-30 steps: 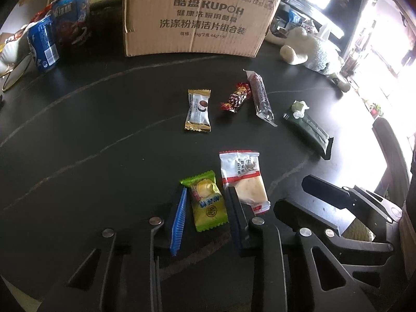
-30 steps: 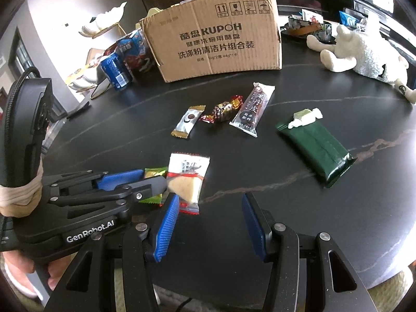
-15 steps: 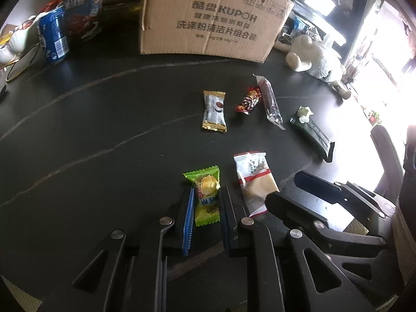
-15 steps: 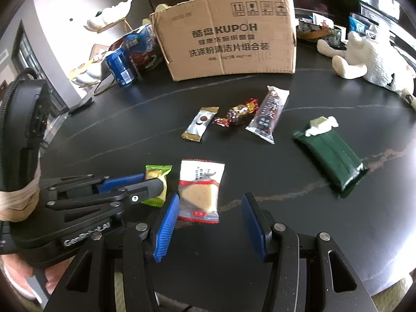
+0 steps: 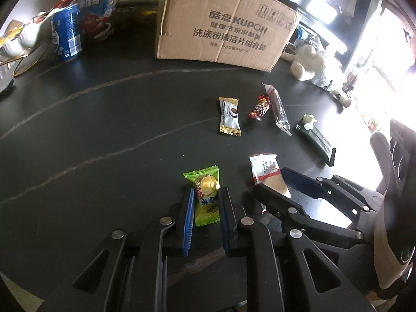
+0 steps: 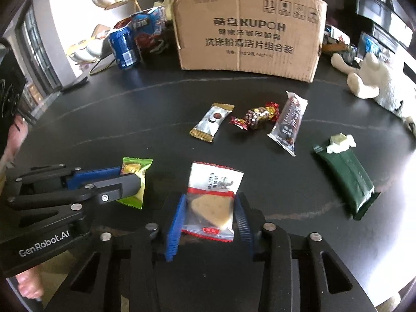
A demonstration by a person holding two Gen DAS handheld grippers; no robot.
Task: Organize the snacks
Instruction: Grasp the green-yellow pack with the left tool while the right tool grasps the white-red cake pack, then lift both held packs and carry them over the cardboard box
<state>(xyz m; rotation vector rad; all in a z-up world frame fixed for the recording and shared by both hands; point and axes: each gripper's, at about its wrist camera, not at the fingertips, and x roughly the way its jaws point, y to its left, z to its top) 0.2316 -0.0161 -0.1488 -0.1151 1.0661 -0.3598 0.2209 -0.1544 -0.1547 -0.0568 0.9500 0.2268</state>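
The left gripper is clenched on the green snack; the right gripper, jaws just narrowing, now grasps the white snack

left gripper | jaws clamped on green candy packet

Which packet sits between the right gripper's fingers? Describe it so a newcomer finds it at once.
Start at the cardboard box at the back of the black table and come forward past the row of three small sweets. The white snack packet lies nearest, between the right gripper fingers. Only it has a red band and a clear window showing a tan wedge.
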